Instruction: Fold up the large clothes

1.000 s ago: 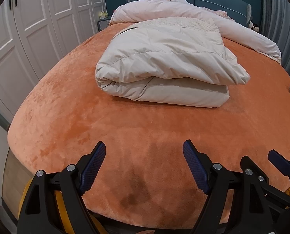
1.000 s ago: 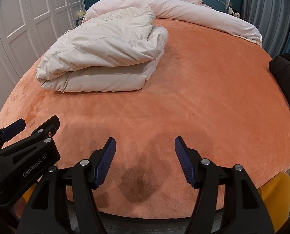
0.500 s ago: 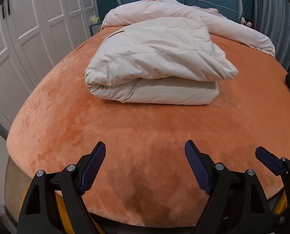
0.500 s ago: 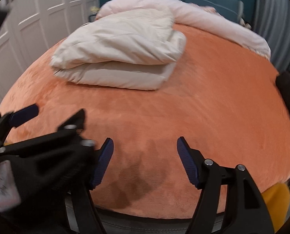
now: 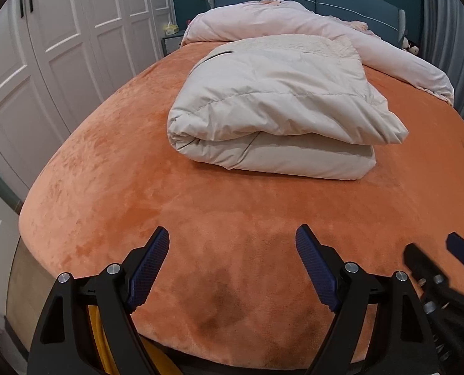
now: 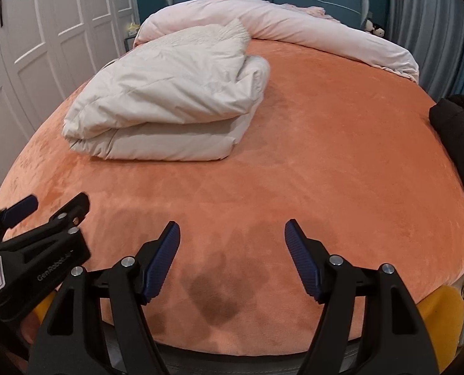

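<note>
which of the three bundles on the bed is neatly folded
The cream puffy coat, folded into a flat stack. The pink duvet lies bunched by the headboard, and the black garment sits heaped at the right edge.

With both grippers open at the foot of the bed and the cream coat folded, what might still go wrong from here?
1. The folded cream coat is puffy, and its top layer overhangs on the right; it may spring open or slide off.
2. The left gripper and right gripper sit close together, so they might collide.
3. The coat's far edge touches the pink duvet; a grab there may catch both.
</note>
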Motion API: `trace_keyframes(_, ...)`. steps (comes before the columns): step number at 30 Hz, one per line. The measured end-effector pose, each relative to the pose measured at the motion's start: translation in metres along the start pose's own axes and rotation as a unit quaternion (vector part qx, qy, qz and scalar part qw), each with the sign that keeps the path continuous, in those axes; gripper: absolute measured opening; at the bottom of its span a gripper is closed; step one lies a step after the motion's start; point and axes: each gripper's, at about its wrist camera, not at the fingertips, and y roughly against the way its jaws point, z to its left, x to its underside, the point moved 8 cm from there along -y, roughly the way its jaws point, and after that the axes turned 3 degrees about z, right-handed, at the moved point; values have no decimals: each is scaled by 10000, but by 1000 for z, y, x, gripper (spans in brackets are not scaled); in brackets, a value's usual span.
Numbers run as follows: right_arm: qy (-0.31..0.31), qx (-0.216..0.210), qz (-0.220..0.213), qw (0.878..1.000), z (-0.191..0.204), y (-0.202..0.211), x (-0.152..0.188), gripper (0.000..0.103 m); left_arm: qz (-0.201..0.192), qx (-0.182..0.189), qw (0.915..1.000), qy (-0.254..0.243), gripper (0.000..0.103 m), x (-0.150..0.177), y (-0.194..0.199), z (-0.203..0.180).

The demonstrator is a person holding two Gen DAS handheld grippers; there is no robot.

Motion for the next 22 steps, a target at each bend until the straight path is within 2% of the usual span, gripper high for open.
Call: trace_keyframes(22, -78, 9, 53, 10000, 6, -2, 7, 67, 23, -52, 10000, -77, 77, 0, -1, -2)
